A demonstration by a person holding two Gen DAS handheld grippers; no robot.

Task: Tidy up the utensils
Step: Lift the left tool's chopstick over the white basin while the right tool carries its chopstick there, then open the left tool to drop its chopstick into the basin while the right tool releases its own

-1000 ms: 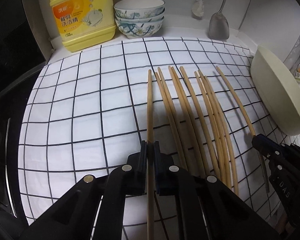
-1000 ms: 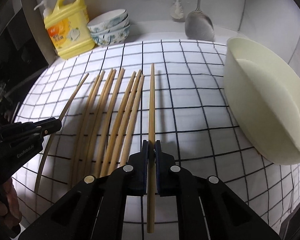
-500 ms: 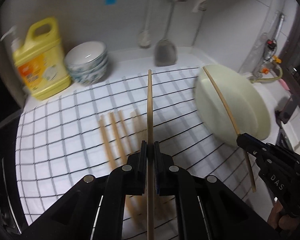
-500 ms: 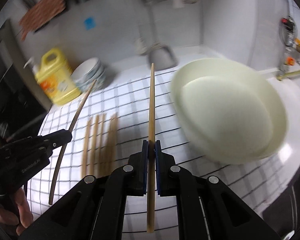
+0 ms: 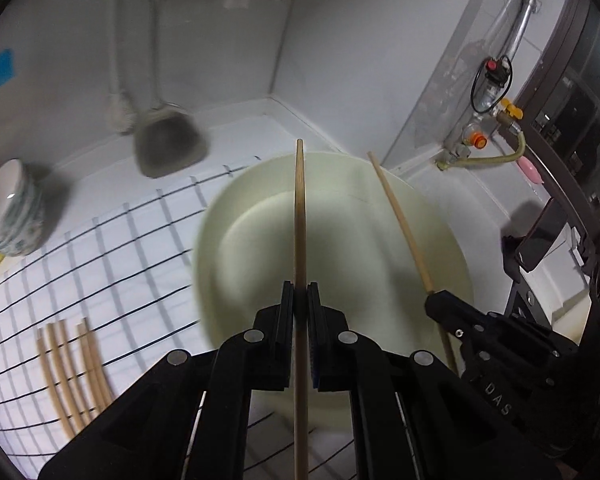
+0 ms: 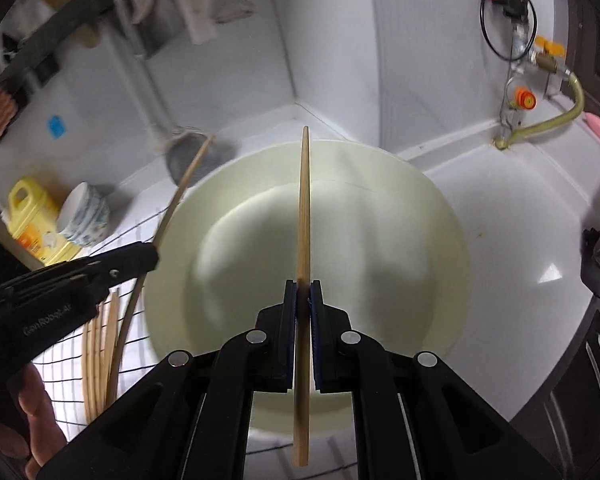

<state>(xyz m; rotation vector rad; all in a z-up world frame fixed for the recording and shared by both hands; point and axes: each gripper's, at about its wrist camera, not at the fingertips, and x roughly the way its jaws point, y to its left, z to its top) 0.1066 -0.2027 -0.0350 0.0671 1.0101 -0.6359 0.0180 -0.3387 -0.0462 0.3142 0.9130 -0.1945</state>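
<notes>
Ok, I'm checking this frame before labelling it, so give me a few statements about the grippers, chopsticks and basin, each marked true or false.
1. The left gripper is shut on a chopstick. True.
2. The right gripper is open with nothing in it. False: it is shut on its own chopstick.
3. Both held chopsticks are seen over the cream basin. True.
4. No chopsticks are left on the checked cloth. False: several loose chopsticks lie there.
5. The basin already holds chopsticks. False: none show inside it.
6. A stack of patterned bowls stands beyond the cloth. True.
</notes>
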